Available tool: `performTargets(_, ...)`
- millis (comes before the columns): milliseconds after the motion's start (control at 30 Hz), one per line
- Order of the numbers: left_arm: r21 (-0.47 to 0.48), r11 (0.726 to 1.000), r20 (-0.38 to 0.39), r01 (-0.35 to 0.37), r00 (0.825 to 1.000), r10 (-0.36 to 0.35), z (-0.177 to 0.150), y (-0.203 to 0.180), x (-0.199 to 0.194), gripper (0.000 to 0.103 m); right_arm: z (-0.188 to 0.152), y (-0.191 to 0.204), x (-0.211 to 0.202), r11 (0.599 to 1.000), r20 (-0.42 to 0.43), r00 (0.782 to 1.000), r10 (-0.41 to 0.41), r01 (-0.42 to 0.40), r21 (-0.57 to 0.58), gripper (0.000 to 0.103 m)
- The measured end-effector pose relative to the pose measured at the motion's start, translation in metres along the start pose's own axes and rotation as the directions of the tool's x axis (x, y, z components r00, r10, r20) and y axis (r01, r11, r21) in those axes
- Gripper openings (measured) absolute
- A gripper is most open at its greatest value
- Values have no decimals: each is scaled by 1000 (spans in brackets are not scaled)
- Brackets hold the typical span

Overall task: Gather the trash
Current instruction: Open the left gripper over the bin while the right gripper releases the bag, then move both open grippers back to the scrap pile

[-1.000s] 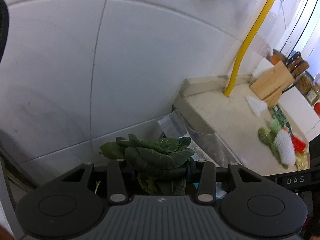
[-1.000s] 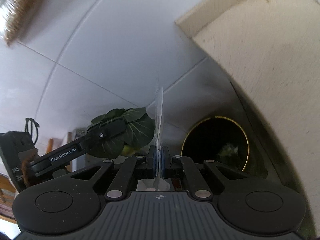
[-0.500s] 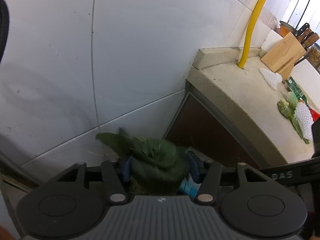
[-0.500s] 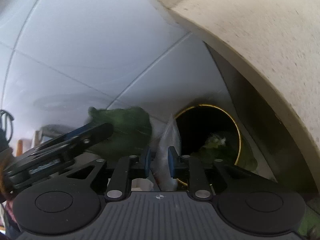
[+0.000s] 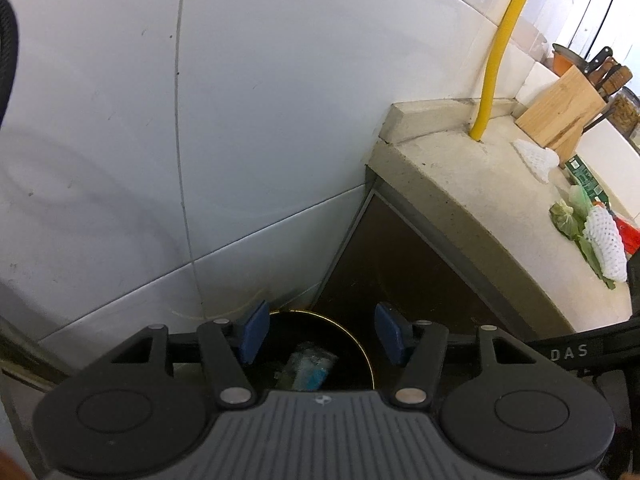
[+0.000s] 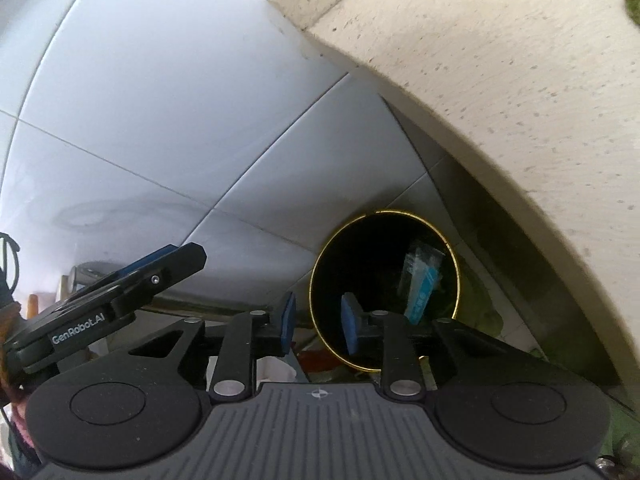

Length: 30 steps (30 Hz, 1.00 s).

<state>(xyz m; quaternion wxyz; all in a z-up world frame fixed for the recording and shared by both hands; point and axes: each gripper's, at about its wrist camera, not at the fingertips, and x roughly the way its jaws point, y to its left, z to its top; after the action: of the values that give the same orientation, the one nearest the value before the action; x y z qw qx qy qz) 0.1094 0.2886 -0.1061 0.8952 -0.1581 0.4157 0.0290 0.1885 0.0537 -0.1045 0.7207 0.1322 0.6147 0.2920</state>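
claws: my left gripper (image 5: 318,330) gapes wide, empty; right gripper (image 6: 316,322) parted, empty | bin (image 6: 384,288): on floor below, wrapper (image 6: 422,276) inside | left: foam net (image 5: 606,242) and greens (image 5: 566,220) on counter (image 5: 480,208) | progress: partway

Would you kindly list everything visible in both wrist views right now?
Trash bin: one, black with gold rim, on floor beside counter.
Plastic wrapper: one, clear and blue, inside bin.
Counter: one, beige.
Pipe: one, yellow, rising from counter.
Knife block: one, wooden, on counter.
Foam nets: two, white, on counter.
Leaf scraps: green, beside the nearer net.
Left gripper: open, empty.
Right gripper: open, empty.
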Motion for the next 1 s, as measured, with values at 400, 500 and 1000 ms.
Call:
performTargets(400, 20, 1000, 16, 20, 1000, -20, 0, -4, -5, 56, -12, -1, -32, 1000, 40, 999, -24, 24, 1, 41)
performTargets(500, 23, 999, 17, 23, 1000, -23, -1, -4, -6, 56, -15, -2, -47, 1000, 71, 997, -30, 30, -1, 44)
performTargets(1000, 83, 996, 0, -43, 999, 43, -4, -14, 4, 57, -30, -48, -149, 990, 278, 950, -140, 128, 60, 55)
